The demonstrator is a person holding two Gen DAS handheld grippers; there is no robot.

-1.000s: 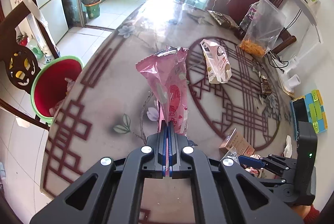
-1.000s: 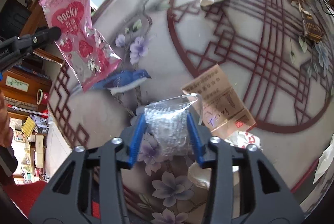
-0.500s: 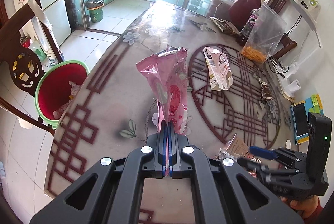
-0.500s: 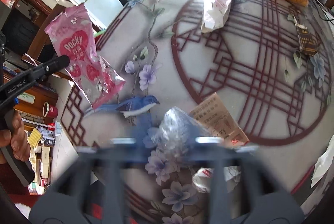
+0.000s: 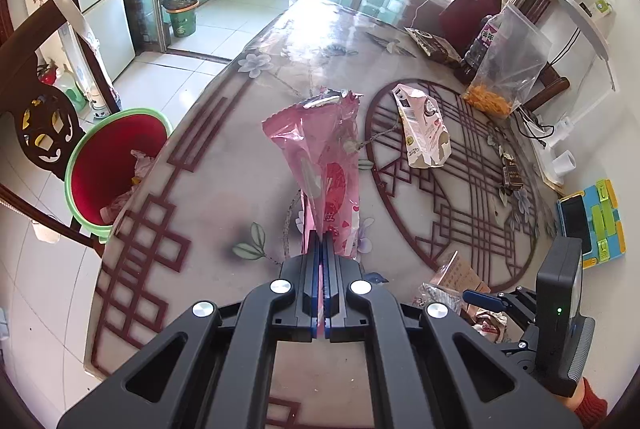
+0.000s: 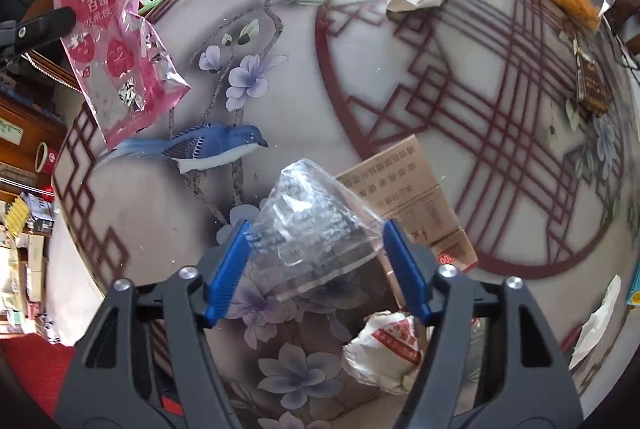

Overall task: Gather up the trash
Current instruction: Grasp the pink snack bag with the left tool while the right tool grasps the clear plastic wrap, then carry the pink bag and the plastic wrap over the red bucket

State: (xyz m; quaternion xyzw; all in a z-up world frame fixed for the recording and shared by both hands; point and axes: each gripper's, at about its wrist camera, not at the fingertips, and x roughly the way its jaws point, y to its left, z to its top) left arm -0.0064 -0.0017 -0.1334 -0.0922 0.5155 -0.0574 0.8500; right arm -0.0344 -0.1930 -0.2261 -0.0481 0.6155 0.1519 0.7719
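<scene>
At lower centre our right gripper point(image 6: 316, 265) is closing around a clear wrapper point(image 6: 308, 225), pads not yet pressing. Our left gripper point(image 5: 322, 249) is clenched on the pink snack bag point(image 5: 324, 153); the red bin point(image 5: 116, 165) sits mid-left.

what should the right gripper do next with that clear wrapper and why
Probably finish closing on it. The clear wrapper sits between the right gripper's closing jaws, but the blue pads do not look pressed firmly on it yet. The left gripper is already clamped on the pink snack bag, so both could then go to the red bin.
</scene>
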